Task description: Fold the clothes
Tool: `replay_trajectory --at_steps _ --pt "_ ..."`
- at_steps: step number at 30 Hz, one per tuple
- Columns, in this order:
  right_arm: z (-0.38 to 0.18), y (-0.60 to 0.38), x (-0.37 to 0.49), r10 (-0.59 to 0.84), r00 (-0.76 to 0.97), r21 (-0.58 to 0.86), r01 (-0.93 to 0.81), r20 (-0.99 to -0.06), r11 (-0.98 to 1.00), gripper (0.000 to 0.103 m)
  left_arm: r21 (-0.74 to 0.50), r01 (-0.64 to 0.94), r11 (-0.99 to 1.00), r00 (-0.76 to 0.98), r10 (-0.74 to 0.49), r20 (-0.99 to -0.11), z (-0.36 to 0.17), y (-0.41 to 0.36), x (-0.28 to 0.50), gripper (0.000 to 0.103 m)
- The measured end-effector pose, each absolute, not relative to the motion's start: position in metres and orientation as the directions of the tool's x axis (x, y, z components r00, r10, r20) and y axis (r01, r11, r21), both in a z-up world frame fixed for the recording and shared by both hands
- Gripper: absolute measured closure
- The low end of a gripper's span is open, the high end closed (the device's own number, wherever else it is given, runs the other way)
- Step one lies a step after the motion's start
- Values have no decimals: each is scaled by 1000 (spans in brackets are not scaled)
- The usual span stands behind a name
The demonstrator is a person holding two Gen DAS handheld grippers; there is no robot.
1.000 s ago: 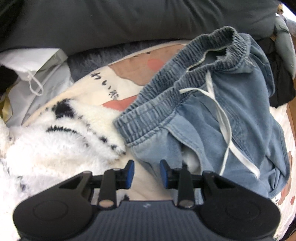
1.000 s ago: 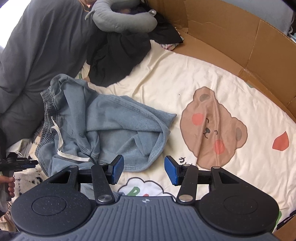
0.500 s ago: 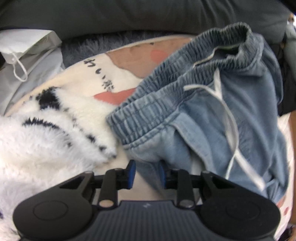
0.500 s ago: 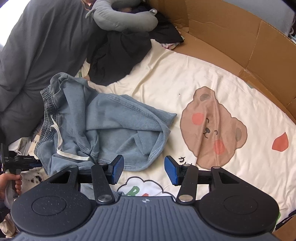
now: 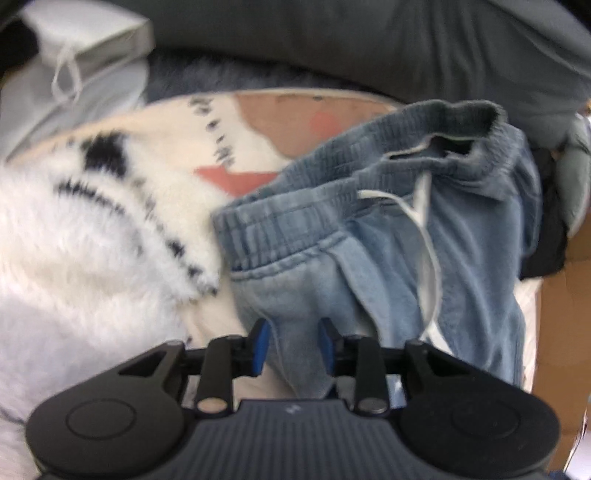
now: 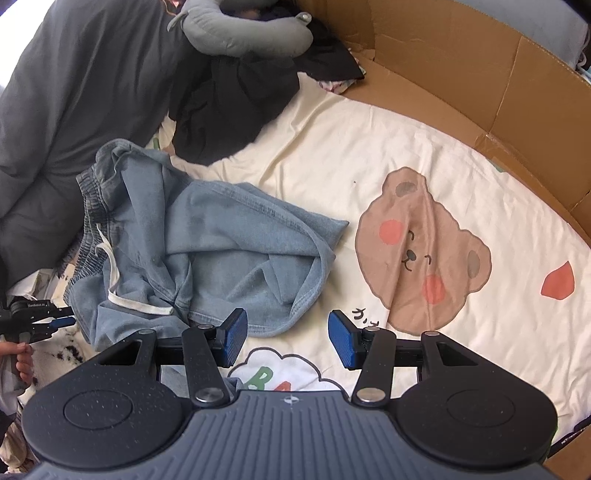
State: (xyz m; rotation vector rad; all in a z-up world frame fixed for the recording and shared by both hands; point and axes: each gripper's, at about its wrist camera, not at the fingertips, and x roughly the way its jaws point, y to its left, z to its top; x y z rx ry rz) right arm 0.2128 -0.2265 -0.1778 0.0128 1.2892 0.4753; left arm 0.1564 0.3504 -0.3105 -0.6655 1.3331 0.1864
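Light blue denim shorts (image 5: 388, 240) with an elastic waistband and a white drawstring (image 5: 424, 229) lie crumpled on the cartoon bedsheet (image 6: 369, 147). My left gripper (image 5: 293, 343) is at their lower left corner. Its blue pads stand a little apart, and a fold of denim sits in the gap. The right wrist view shows the same shorts (image 6: 229, 240) and, at the far left, the left gripper (image 6: 61, 322) held by a hand (image 6: 20, 354). My right gripper (image 6: 287, 338) hovers wide open over the sheet, just short of the shorts' hem, holding nothing.
A fluffy white garment with black marks (image 5: 92, 240) lies left of the shorts. Behind them are a dark grey duvet (image 6: 74, 92), a pile of black clothes (image 6: 229, 103) and a grey neck pillow (image 6: 243, 33). A cardboard wall (image 6: 480, 74) lines the bed's far right side.
The left gripper has pushed forward, so the denim corner now sits between its pads; its view is blurred by motion. The right gripper has barely moved and stays open.
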Motion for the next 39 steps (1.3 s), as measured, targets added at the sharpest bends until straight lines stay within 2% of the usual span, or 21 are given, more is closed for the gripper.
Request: replay_trajectory --at_steps 3,16,19,28,33,39 --pt "-182 -224 212 342 185 267 -337 -921 903 47 -327 -510 795 253 -225 -941 -322 352 158 61" --pt "-196 -210 210 325 146 256 -360 -934 897 47 -335 -583 740 307 -181 -934 -340 350 166 59" --pt "-195 -208 210 324 146 255 -362 -935 897 47 -336 -581 741 340 -155 -928 -335 352 163 64" --pt "-205 -204 211 353 147 283 -359 -924 889 47 -350 -569 744 356 -160 -921 -343 359 167 65" --pt "-210 -192 225 428 168 347 -365 -888 864 47 -339 -549 764 366 -146 -919 -333 356 161 81" --pt "-227 -150 273 550 179 431 -446 -816 785 47 -332 -456 825 385 -154 -910 -306 355 167 84"
